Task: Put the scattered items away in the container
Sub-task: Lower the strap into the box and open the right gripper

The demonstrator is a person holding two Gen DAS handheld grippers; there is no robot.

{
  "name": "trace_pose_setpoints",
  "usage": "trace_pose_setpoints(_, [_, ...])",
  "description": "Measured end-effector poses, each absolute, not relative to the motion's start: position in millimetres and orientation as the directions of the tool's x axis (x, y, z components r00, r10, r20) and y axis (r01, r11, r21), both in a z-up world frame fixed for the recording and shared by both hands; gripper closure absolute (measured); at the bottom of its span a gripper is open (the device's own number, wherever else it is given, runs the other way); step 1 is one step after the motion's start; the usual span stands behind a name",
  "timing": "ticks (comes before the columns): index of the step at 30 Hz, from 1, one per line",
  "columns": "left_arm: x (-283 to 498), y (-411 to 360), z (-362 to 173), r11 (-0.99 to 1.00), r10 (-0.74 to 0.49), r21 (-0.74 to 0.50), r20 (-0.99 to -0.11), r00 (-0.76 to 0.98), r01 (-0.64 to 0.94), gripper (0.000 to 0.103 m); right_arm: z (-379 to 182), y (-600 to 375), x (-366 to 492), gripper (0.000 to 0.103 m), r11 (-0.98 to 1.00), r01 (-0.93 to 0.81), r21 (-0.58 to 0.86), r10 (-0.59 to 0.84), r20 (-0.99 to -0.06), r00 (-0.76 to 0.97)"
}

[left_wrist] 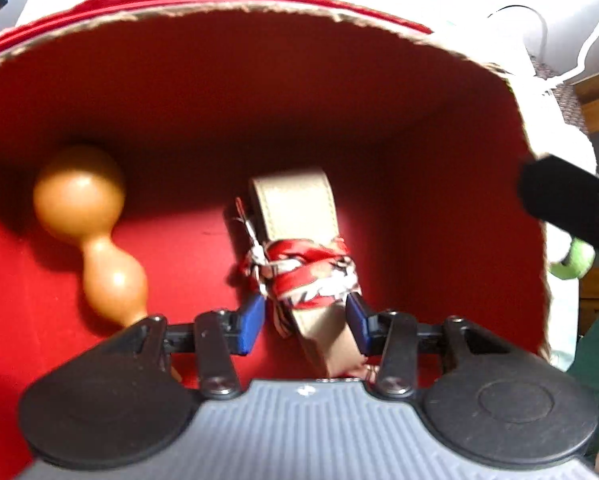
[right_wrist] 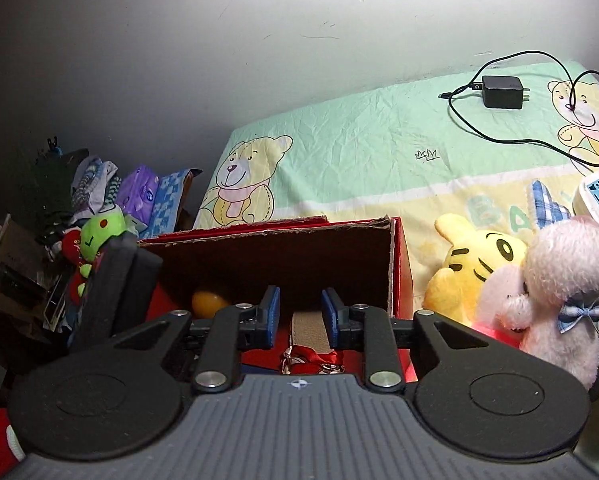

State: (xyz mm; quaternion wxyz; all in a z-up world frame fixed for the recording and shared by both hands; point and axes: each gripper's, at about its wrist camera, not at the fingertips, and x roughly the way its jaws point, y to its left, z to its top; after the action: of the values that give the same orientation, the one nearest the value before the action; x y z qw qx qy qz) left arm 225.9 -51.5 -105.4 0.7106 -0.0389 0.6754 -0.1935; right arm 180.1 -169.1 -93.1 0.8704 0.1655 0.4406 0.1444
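Nearest to us in the left wrist view, our left gripper points down into the red box. Its blue pads stand partly apart on either side of a tan strap bound with a red and white cord. One pad sits against the strap's edge; the other is just beside the cord, and we cannot tell whether they press on it. The strap lies on the box floor, reaching away from us. To its left, apart from it, an orange gourd lies on the floor near the wall. The box rim is torn cardboard. A black bar enters at the right edge, over the box wall, with something green beside it.

From the right wrist view, our right gripper hangs above the near side of the box, its pads a little apart with nothing between them. Below the gap we see the strap and cord inside the box, and the gourd further left. The box sits on a bed sheet printed with bears. Right of the box lie a yellow plush and a pink plush, touching each other. A green plush sits left of the box. A black charger with its cable lies far back on the sheet.
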Motion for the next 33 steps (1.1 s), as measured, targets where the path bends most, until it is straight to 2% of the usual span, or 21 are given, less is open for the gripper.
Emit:
trace_pose_setpoints(6, [223.9,-81.1,-110.6,0.916,-0.302,-0.291,-0.953,-0.004,0.276,0.051,-94.1,-181.6,170.8,0.077,0.893,-0.091,0.441,0.404,-0.697,0.592])
trace_pose_setpoints(13, [217.0,-105.0,-109.3,0.905,-0.298,-0.281,-0.954,0.005,0.319,0.051,-94.2,-197.5,167.4,0.077,0.882,-0.069,0.466,0.407,-0.679,0.612])
trace_pose_setpoints(19, [205.4,-112.2,-99.5,0.878,-0.359,-0.328,-0.933,0.025,0.348,0.055,-95.5,-202.6,165.4,0.077,0.874,-0.061,0.481,0.412,-0.67,0.617])
trace_pose_setpoints(22, [217.1,-114.0,-97.7,0.877,-0.361,-0.335,-0.932,0.014,0.346,0.046,-96.3,-203.9,165.8,0.077,0.875,-0.057,0.481,0.41,-0.672,0.617])
trace_pose_setpoints(27, [229.7,-114.7,-86.3,0.883,-0.378,-0.357,-0.926,0.01,0.304,0.046,-93.9,-203.5,163.3,0.077,0.876,-0.069,0.477,0.413,-0.669,0.618])
trace_pose_setpoints(33, [208.4,-113.8,-64.6,0.894,-0.319,-0.271,-0.944,0.084,0.357,0.046,-94.8,-202.7,159.4,0.077,0.88,-0.074,0.468,0.411,-0.675,0.612])
